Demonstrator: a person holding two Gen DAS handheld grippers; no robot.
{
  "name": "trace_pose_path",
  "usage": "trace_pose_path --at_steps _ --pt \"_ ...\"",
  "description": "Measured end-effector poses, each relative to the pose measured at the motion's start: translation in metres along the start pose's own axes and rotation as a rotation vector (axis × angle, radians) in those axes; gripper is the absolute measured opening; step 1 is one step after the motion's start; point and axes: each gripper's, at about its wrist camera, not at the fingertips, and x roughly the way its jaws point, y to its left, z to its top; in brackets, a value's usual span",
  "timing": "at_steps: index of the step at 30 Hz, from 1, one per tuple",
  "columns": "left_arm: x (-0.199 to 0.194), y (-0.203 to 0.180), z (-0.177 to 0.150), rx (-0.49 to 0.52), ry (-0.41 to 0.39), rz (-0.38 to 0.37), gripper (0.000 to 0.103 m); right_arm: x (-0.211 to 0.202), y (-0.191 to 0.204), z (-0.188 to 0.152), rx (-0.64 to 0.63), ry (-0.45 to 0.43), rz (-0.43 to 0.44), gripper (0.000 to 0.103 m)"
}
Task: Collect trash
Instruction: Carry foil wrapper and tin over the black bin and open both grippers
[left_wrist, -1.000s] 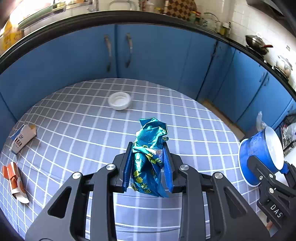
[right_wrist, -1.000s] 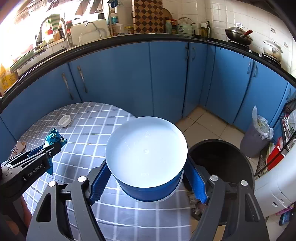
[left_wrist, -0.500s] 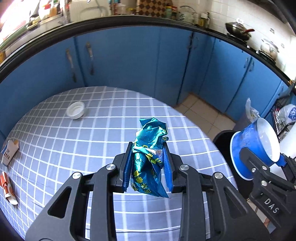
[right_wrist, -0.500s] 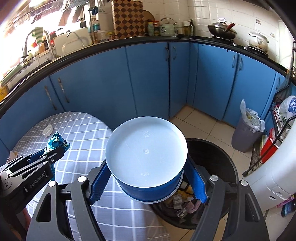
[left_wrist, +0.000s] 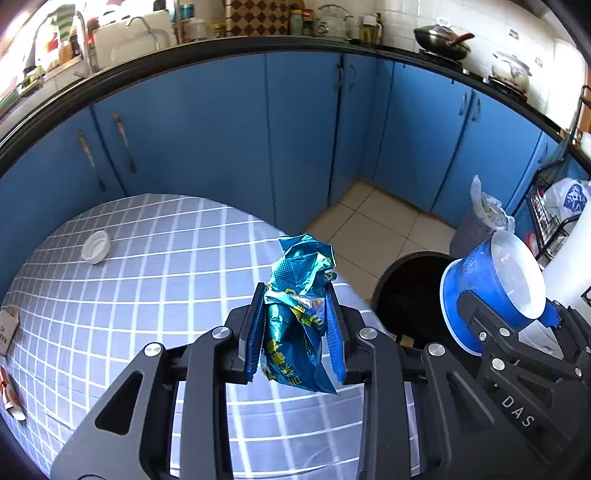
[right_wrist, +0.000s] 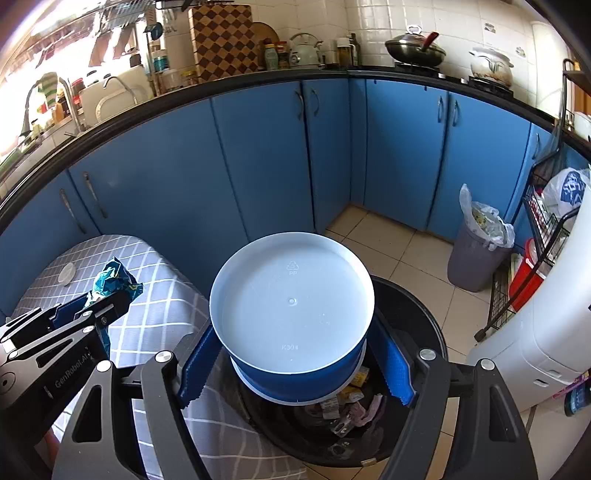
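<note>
Left gripper clamped mid-body on a crumpled foil wrapper: light, crushable, slippery. Right gripper clamped across the walls of an upturned blue tub, light and rigid, above the black bin. Beyond: checked tablecloth bearing 1 white lid, tiled floor, blue cabinets.
</note>
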Motion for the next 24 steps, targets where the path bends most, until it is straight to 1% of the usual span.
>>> trace_pose_path --at_steps 5,11,14,19,24 --pt "0.008 -0.021 0.002 0.039 0.003 -0.01 0.031 0.007 -0.014 -0.001 0.022 0.006 -0.013 0.074" --pt "0.013 -0.045 0.011 0.077 -0.011 -0.031 0.031 0.017 -0.03 -0.003 0.052 0.019 -0.031 0.074" --pt "0.015 -0.053 0.012 0.091 -0.018 -0.036 0.031 0.02 -0.036 -0.004 0.065 0.024 -0.04 0.074" --pt "0.022 -0.061 0.009 0.119 -0.007 -0.029 0.031 0.025 -0.043 -0.006 0.08 0.028 -0.048 0.074" --pt "0.028 -0.062 0.009 0.119 0.002 -0.022 0.031 0.03 -0.048 -0.007 0.096 0.036 -0.053 0.074"
